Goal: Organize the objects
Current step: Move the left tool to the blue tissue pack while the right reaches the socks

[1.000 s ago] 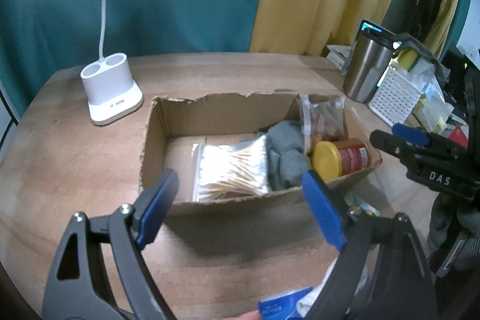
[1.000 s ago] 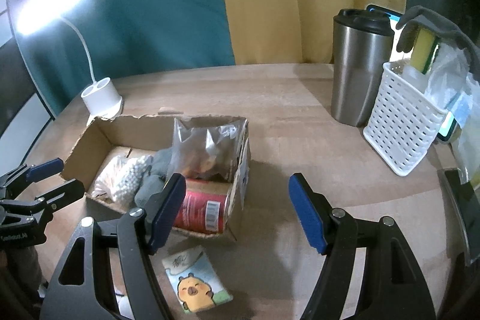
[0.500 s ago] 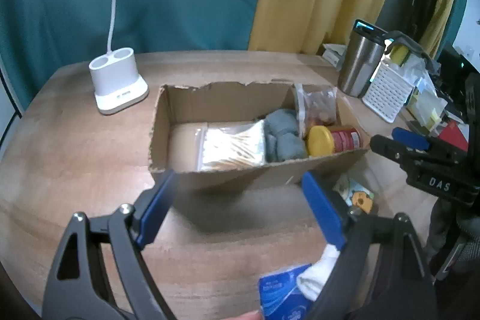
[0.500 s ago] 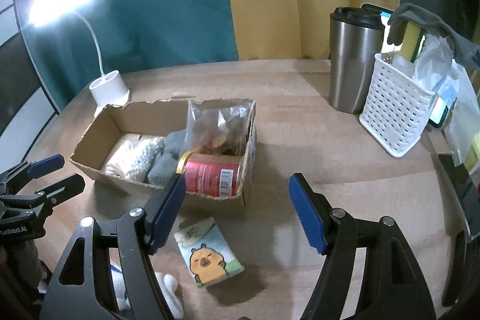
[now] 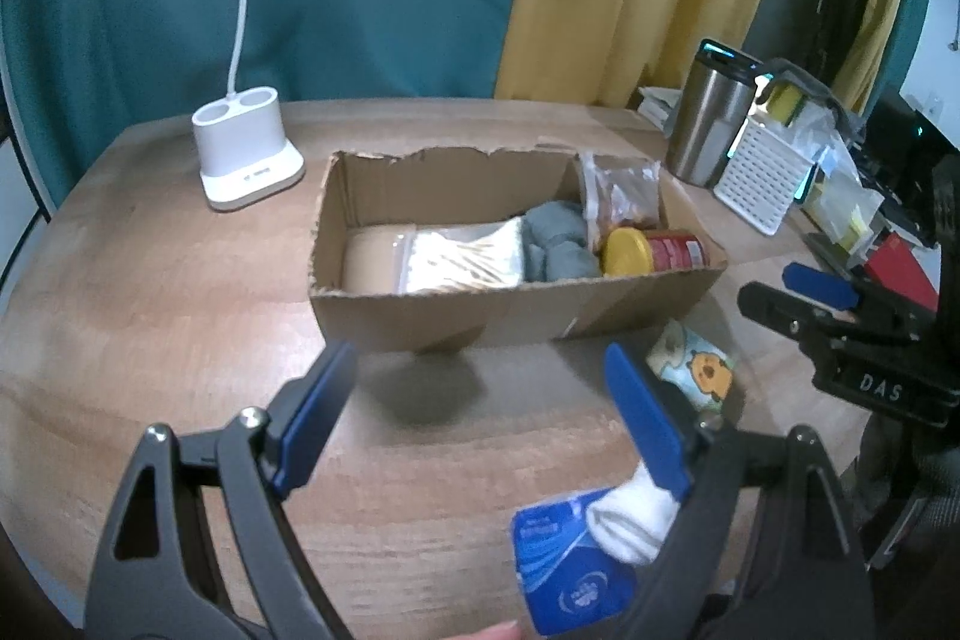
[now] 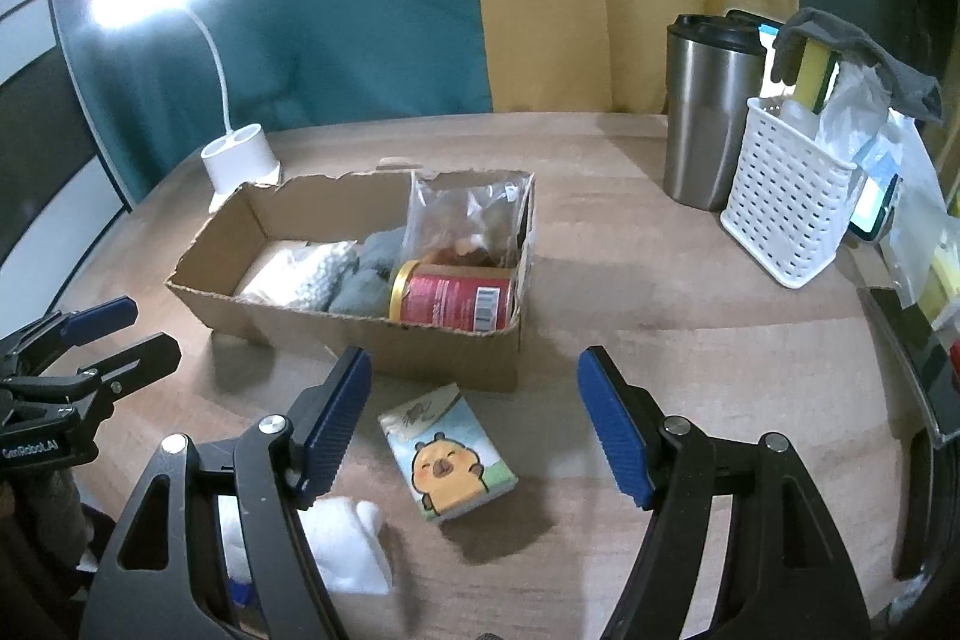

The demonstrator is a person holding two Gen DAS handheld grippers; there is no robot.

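Observation:
An open cardboard box (image 5: 456,322) (image 6: 420,340) stands mid-table. It holds a bag of cotton swabs (image 5: 462,256), grey cloth (image 5: 558,244), a red can with a yellow lid (image 5: 654,250) (image 6: 456,298) and a clear snack bag (image 6: 468,220). A tissue pack with a cartoon animal (image 6: 447,454) (image 5: 696,370) lies in front of the box. A white sock (image 5: 630,520) (image 6: 348,538) and a blue packet (image 5: 570,568) lie at the near edge. My left gripper (image 5: 480,418) and my right gripper (image 6: 474,424) are both open and empty, held above the table before the box.
A white lamp base (image 5: 246,154) stands left of the box. A steel tumbler (image 6: 708,112) and a white perforated basket (image 6: 780,208) with a sponge stand at the right, with clutter beyond along the table's right edge.
Both grippers have pulled back and up from the box, so it looks smaller. The tissue pack, sock and blue packet have come further into view. Both stay open.

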